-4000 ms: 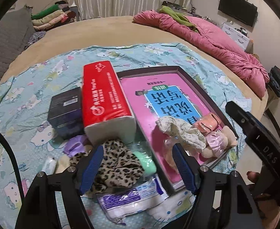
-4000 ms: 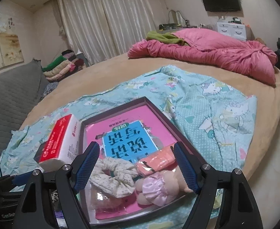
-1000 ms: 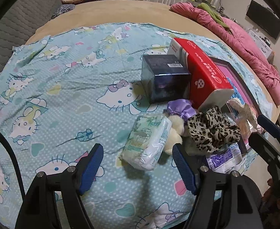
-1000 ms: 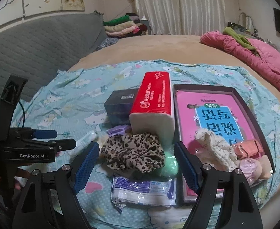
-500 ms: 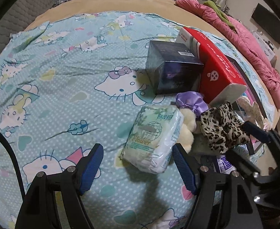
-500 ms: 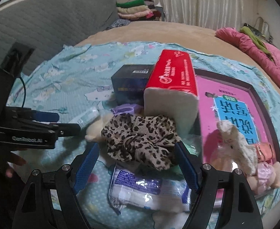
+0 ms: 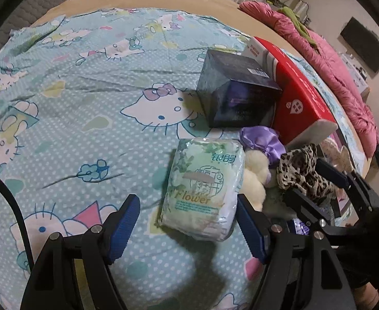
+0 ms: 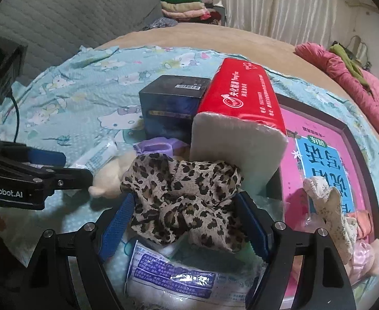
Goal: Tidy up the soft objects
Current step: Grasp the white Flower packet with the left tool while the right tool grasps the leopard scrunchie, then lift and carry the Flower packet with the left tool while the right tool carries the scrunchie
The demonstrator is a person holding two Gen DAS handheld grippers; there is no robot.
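The right tongs (image 8: 185, 222) point steeply down with the leopard-print scrunchie (image 8: 186, 201) between their blue pads; the jaws are closing, but the cloth does not look squeezed yet, so I read this as the moment of taking hold, not a finished grip. The left tongs (image 7: 186, 222) stand spread over the green tissue pack (image 7: 205, 188), whose near end lies between the pads, closer to the right one, with a clear gap on the left. The step in hand looks like a double pick-up of soft things from the pile on the bed sheet (image 7: 86, 103). Next, the right tongs would need to pinch the scrunchie's bunched middle and lift it clear of the blue-printed plastic packet (image 8: 171, 281) under it; the left would need to drop a little lower and centre on the pack before closing. Just beyond the left tongs, touching the pack, lie a cream plush toy (image 7: 254, 170) and a purple satin scrunchie (image 7: 261, 142); farther out stand a dark box (image 7: 236, 95) and a red tissue pack (image 8: 241, 98). To the right of the right tongs sits the dark-rimmed tray (image 8: 344, 129), lined with a pink printed sheet, holding a pale floral scrunchie (image 8: 329, 206) and some pink soft items at its near end.
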